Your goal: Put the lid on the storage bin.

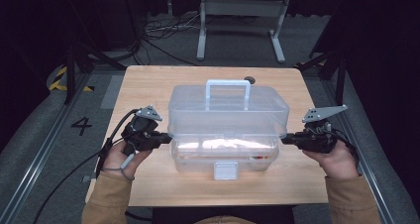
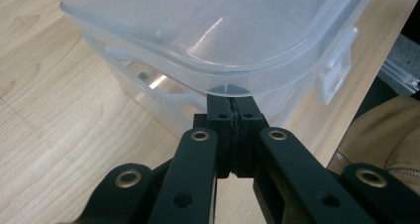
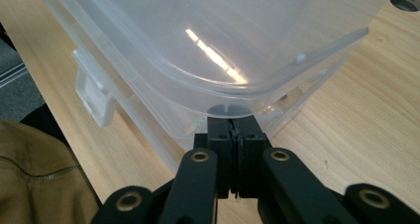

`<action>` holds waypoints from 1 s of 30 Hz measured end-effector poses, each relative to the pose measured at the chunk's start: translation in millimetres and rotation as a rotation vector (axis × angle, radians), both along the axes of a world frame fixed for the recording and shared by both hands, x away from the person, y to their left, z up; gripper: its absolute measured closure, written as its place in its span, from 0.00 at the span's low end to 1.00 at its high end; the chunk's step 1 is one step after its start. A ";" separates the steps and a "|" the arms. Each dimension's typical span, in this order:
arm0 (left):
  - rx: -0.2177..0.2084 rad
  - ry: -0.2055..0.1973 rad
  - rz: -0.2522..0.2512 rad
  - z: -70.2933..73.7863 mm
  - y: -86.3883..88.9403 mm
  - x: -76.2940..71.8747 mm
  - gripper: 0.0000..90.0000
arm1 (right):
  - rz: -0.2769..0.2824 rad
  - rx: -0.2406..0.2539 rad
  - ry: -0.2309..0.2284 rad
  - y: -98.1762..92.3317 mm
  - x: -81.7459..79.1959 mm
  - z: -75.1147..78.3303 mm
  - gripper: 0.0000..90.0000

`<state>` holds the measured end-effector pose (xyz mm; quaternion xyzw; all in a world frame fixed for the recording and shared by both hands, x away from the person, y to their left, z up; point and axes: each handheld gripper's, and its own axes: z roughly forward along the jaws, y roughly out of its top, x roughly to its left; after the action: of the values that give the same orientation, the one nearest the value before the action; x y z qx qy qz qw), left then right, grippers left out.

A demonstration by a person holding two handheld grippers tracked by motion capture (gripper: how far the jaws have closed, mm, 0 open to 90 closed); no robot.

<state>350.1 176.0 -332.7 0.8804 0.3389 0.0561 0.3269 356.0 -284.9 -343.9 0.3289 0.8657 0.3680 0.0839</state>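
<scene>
Wooden tabletop is carrying everything I am working with. Nearest me, both of my hands are steadying a claw at each side of the clear plastic box, which is sitting mid-table. I am keeping the left gripper pinched shut, its tips tucked under the lid rim on the left end, and the right gripper is doing likewise on the right, probably so the lid lifts evenly. Farther off, the handle is standing upright.
</scene>
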 end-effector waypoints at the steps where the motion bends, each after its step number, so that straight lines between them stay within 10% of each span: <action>1: 0.006 0.001 -0.003 -0.1 -0.2 0.1 0.99 | 0.002 -0.008 0.002 0.4 0.2 -0.5 0.98; 30: 0.133 0.093 -0.080 -10.2 -9.5 1.5 0.99 | 0.083 -0.132 0.069 6.9 1.1 -10.0 0.98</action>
<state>351.6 166.5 -342.9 0.9146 0.3139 0.0244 0.2538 357.1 -278.0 -353.9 0.2990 0.9033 0.3016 0.0605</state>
